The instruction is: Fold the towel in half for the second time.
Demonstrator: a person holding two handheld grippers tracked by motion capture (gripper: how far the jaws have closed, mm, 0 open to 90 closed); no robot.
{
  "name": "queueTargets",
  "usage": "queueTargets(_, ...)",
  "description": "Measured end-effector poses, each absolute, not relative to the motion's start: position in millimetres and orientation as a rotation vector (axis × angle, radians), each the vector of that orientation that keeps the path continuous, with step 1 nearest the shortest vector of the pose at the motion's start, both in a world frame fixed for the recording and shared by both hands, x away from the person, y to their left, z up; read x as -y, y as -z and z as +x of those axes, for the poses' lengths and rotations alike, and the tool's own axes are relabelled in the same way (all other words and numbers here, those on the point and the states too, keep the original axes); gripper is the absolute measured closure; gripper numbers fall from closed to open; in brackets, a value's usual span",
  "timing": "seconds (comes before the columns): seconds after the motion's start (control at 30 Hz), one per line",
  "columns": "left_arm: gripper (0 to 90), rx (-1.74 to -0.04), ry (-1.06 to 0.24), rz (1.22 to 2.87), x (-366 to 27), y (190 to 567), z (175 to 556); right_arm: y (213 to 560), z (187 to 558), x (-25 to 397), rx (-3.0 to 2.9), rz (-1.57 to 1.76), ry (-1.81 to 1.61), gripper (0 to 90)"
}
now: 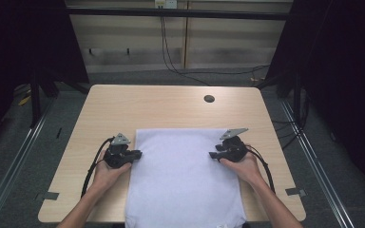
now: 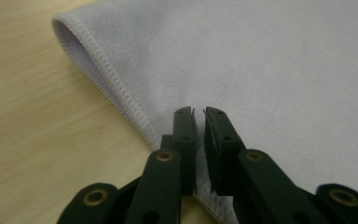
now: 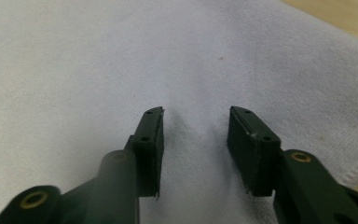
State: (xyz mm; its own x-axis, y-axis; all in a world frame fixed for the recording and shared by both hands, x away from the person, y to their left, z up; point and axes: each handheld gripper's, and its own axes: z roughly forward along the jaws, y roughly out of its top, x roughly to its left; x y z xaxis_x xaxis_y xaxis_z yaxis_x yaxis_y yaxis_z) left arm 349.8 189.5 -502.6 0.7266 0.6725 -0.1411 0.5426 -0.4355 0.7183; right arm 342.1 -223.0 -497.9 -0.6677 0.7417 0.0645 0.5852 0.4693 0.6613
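Note:
A pale lavender cloth (image 1: 185, 175) lies flat on the wooden table (image 1: 147, 104), its near end hanging over the front edge. My left gripper (image 1: 138, 154) sits at the cloth's left edge. In the left gripper view its jaws (image 2: 199, 112) stand almost together over the stitched hem (image 2: 121, 93), with a sliver of cloth (image 2: 261, 70) pinched between them. My right gripper (image 1: 211, 155) rests on the cloth's right side. In the right gripper view it (image 3: 196, 112) is open, pressed onto the cloth (image 3: 98, 56), with a small ridge of fabric raised between the jaws.
A round cable hole (image 1: 209, 99) sits in the table's far right part. Bare wood (image 2: 28, 116) lies left of the cloth and beyond its far edge. Tape marks (image 1: 50, 195) sit at the table's front corners. Cables (image 1: 171, 57) hang behind the table.

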Motion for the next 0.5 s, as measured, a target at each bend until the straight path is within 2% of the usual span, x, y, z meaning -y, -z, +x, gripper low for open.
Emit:
queueTargets(0.13,84.5,-0.899,-0.192,2.142,-190,503,341,499,335,231,-2.503,1.143,-1.04,61.7)
queueTargets(0.5,84.5,-0.82,-0.152,2.194,-195,499,299,494,294,232,-2.582,1.085,-1.006,61.4)
